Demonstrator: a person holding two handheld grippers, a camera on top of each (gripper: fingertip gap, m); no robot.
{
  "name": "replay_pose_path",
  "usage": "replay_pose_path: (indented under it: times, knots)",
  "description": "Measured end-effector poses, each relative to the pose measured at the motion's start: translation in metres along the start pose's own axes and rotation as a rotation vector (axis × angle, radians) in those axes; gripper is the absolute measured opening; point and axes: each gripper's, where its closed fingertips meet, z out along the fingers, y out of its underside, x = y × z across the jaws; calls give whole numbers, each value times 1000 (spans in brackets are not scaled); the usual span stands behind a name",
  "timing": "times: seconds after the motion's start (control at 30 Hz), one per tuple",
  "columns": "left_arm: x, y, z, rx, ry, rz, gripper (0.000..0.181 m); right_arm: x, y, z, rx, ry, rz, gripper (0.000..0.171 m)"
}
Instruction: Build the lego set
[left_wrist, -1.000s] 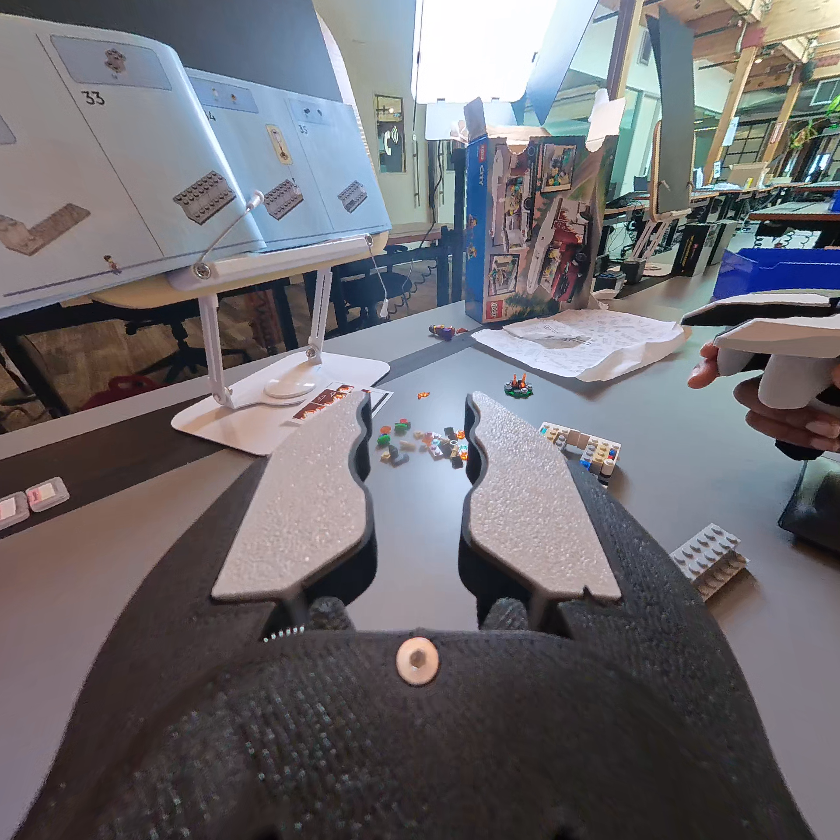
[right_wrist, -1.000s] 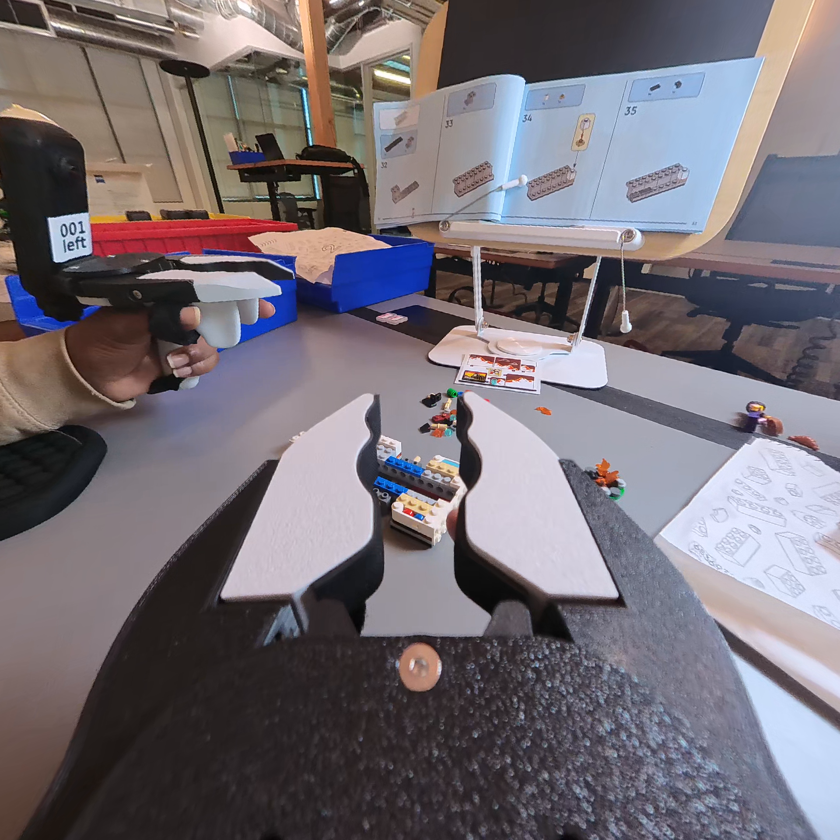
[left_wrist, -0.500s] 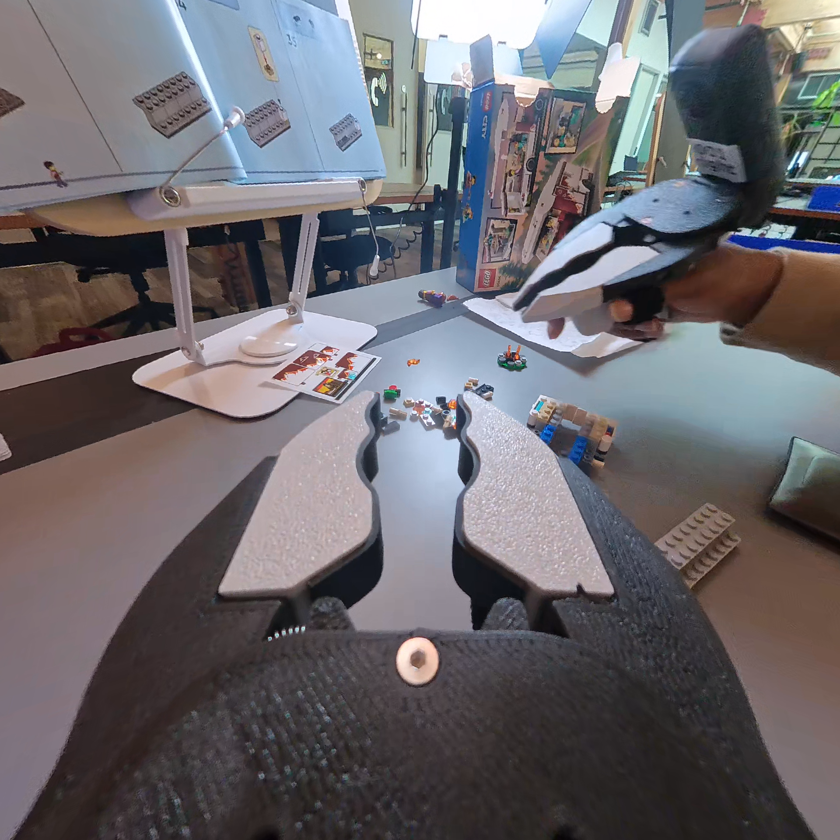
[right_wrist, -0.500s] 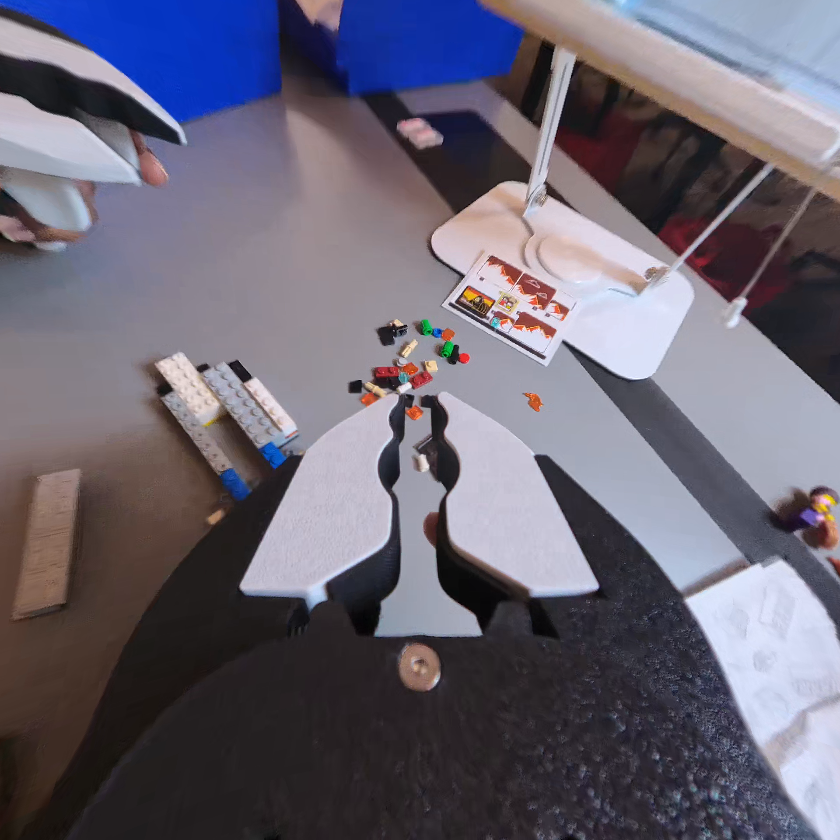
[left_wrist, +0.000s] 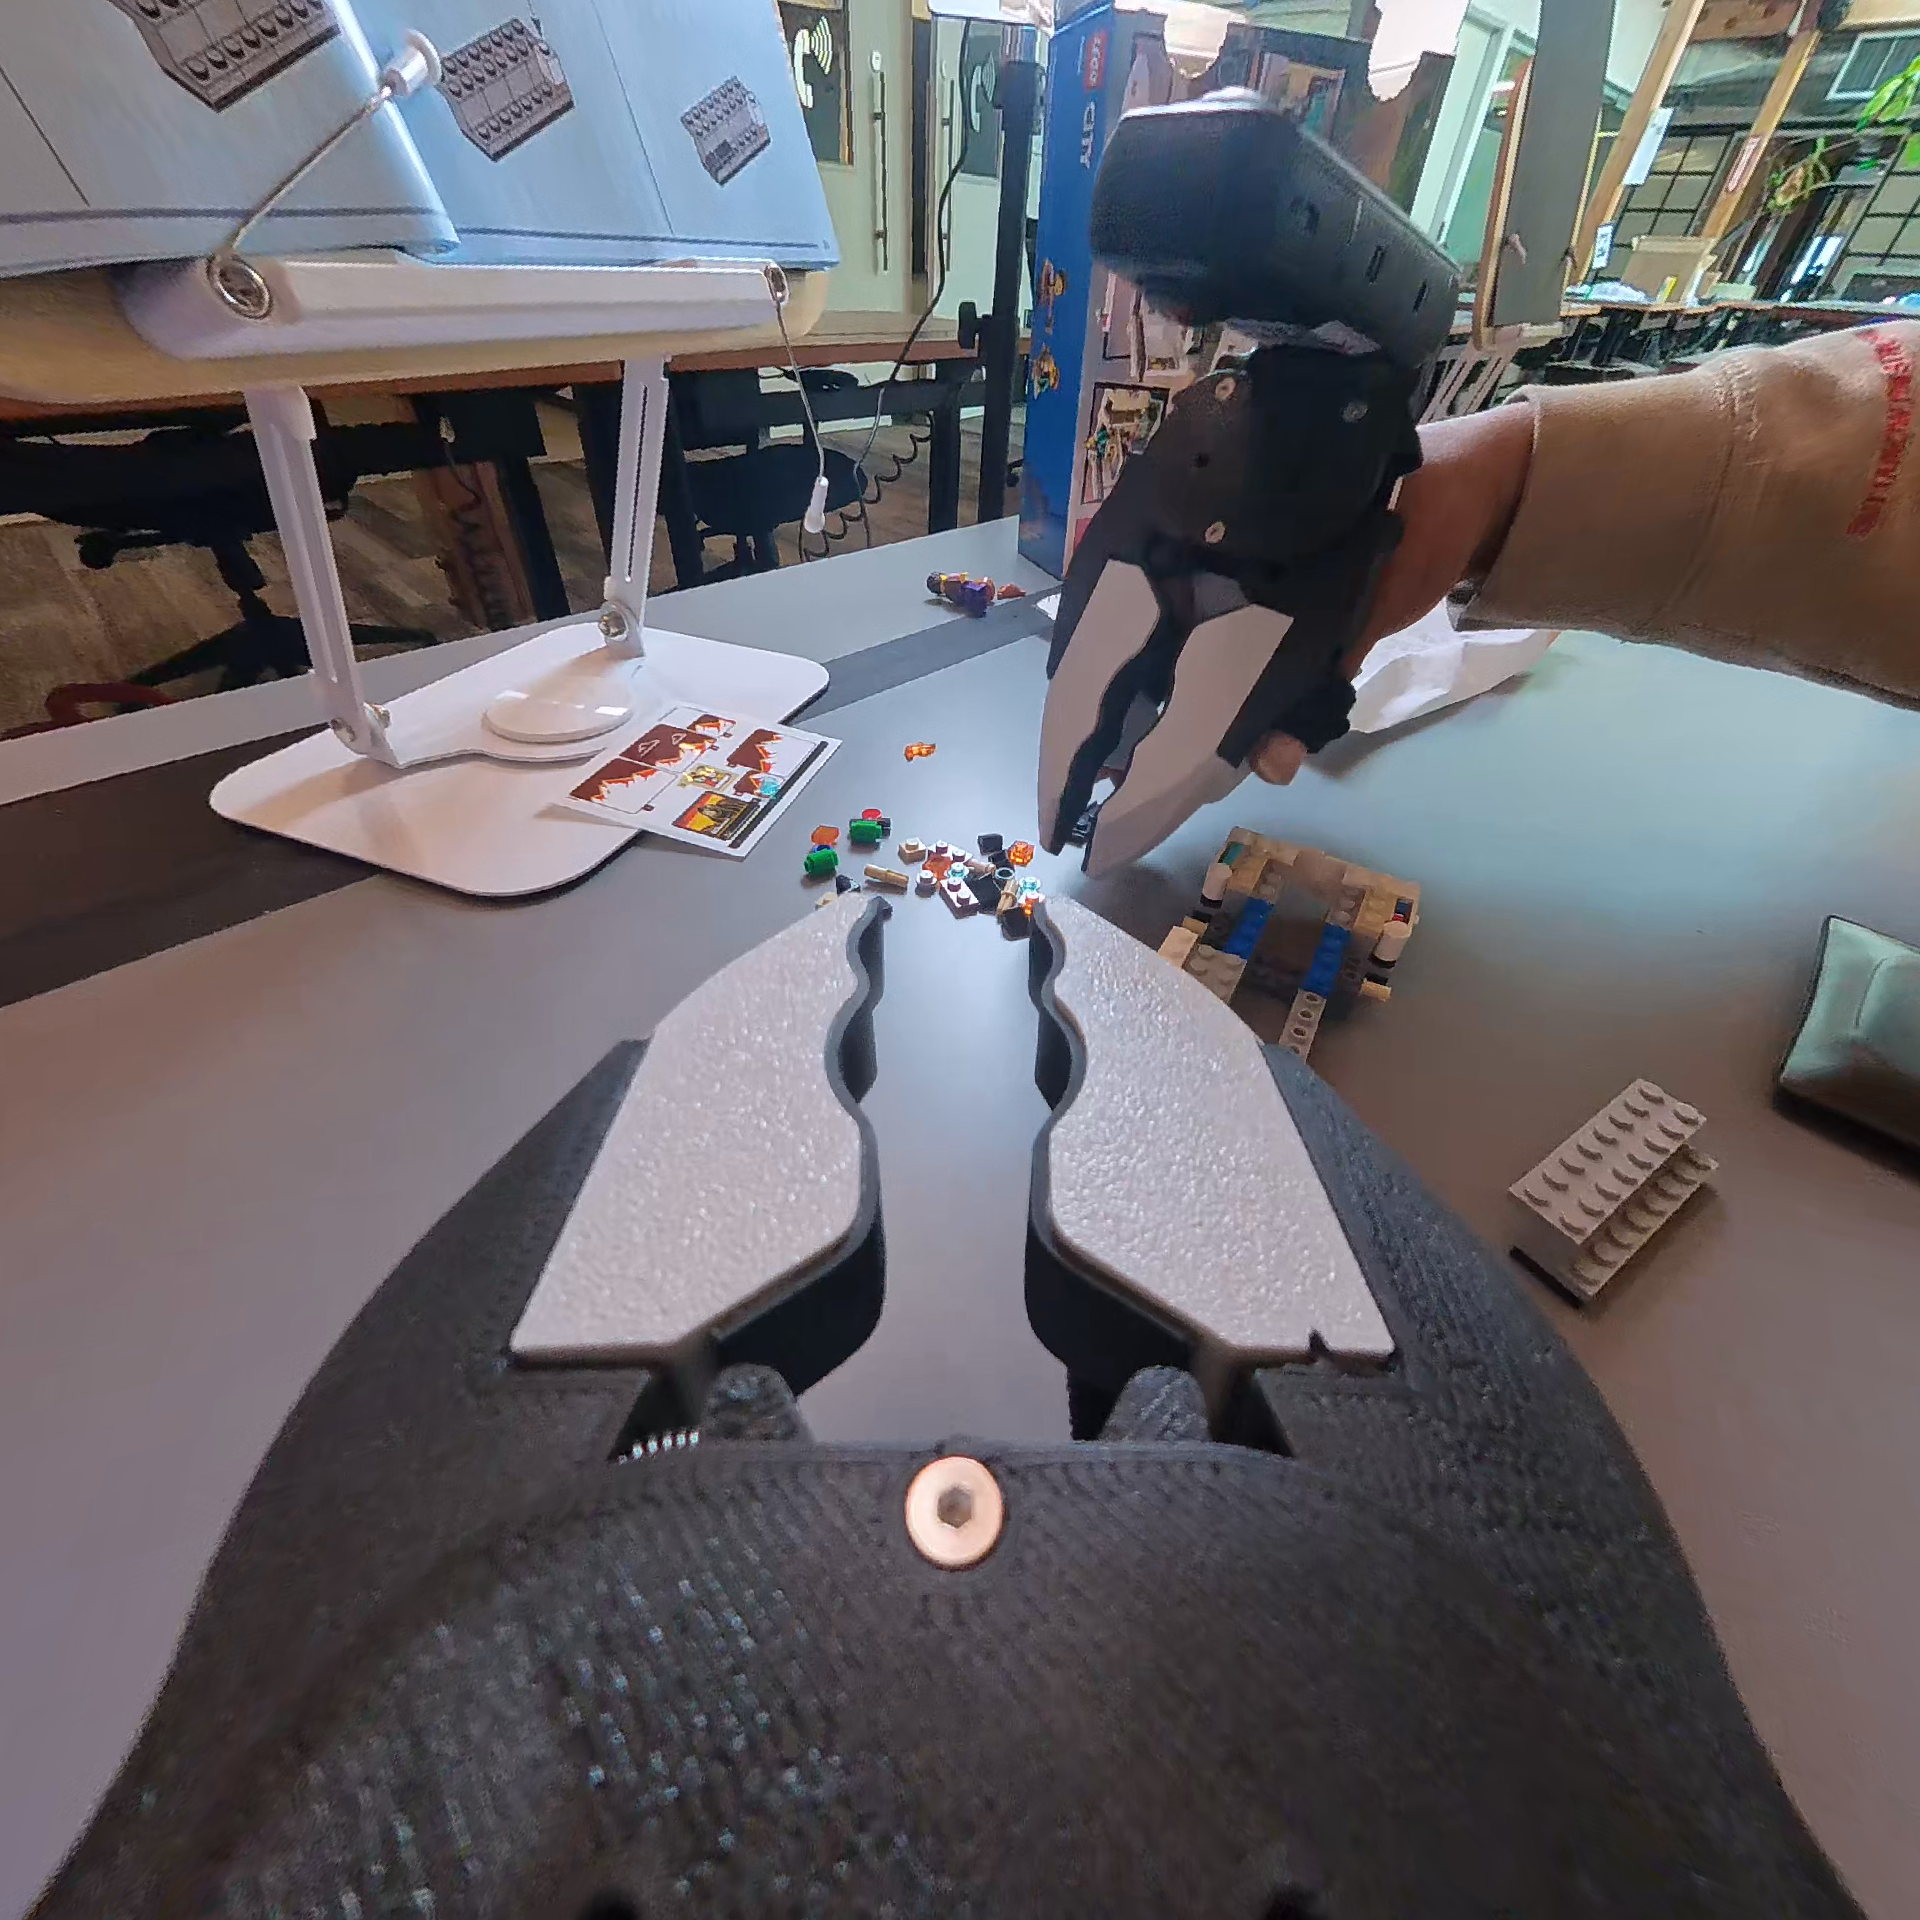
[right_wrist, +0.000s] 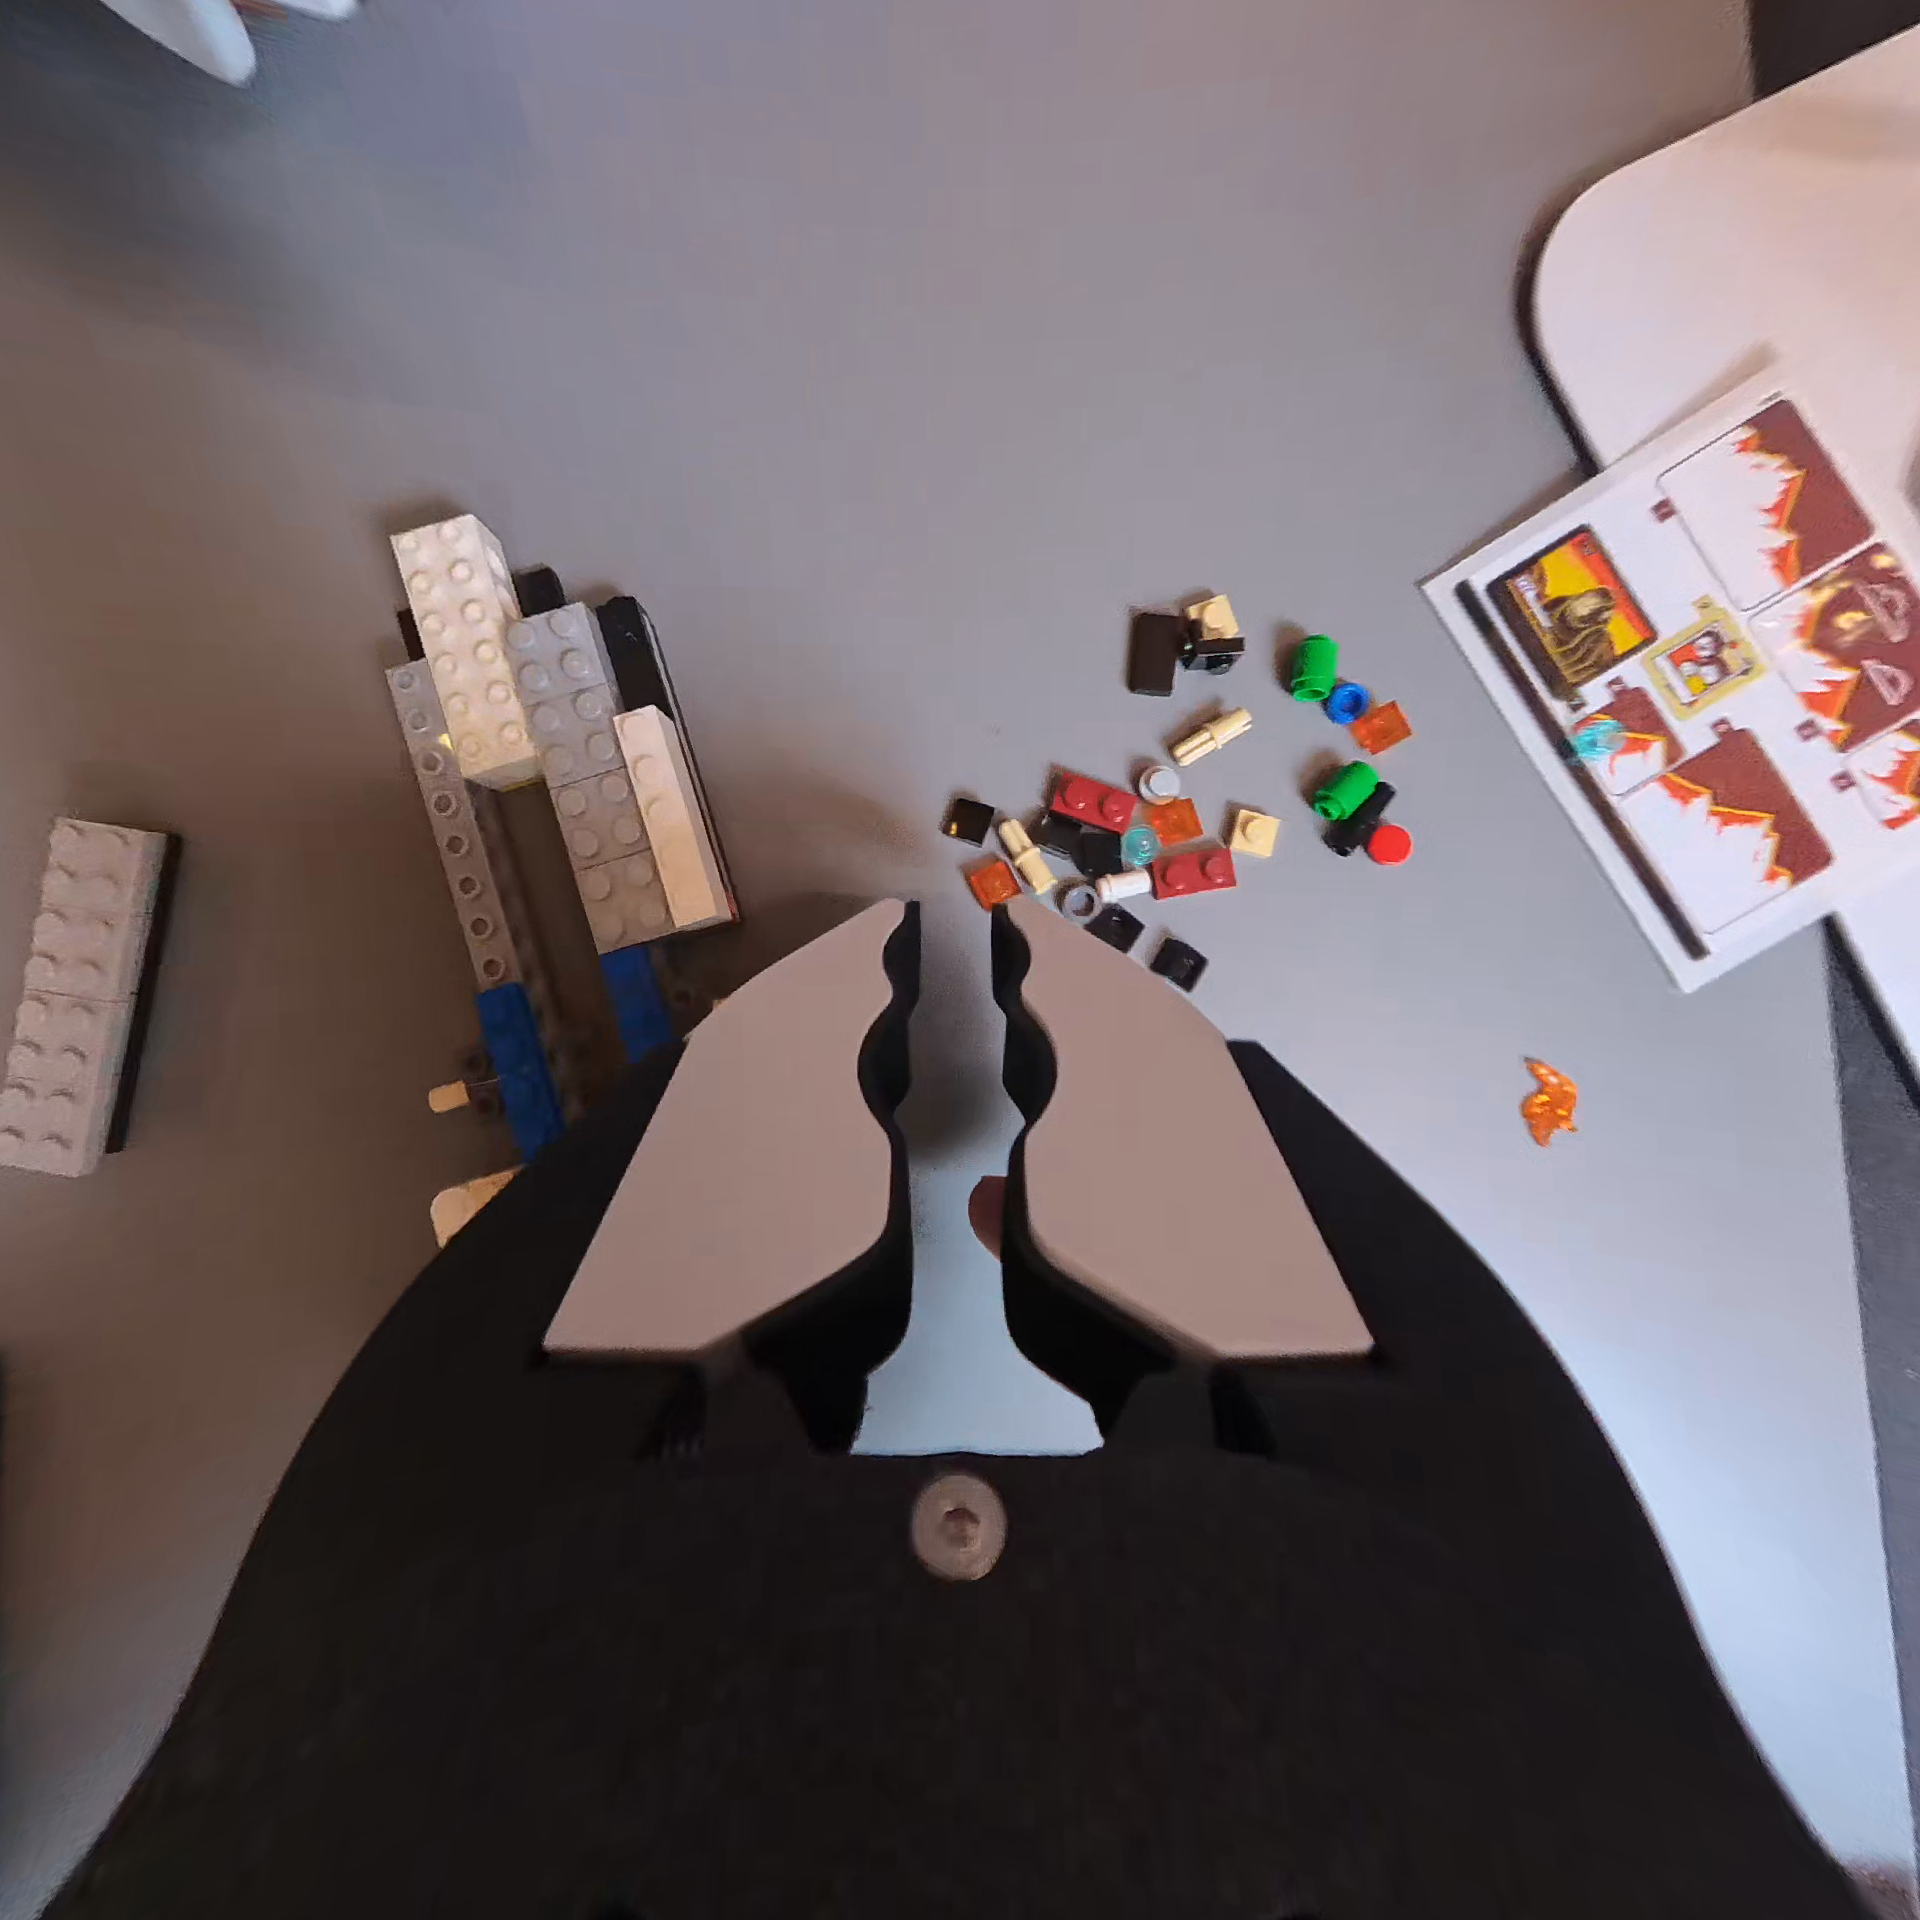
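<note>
Grey table (left_wrist: 312, 1143) in an open workshop, both tongs spread and empty.
Right gripper (left_wrist: 1075, 847) tips down over loose small pieces (right_wrist: 1174, 821); half-built model (right_wrist: 561, 790) at its ten o'clock; left gripper (left_wrist: 956, 914) seemingly hovers.

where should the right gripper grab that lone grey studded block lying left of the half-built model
Take the grey block across its two long side walls, coming from straight above. It lies flat, studs up, apart from the half-built model, so both sides look free. The right gripper, slightly open, would likely need to open wider.
</note>
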Motion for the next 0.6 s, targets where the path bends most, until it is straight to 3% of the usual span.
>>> replay_pose_path:
  times: [0.6]
  knots:
    - [4, 4, 1, -22, 23, -4, 25, 1, 2, 10, -89, -6, -36, 15]
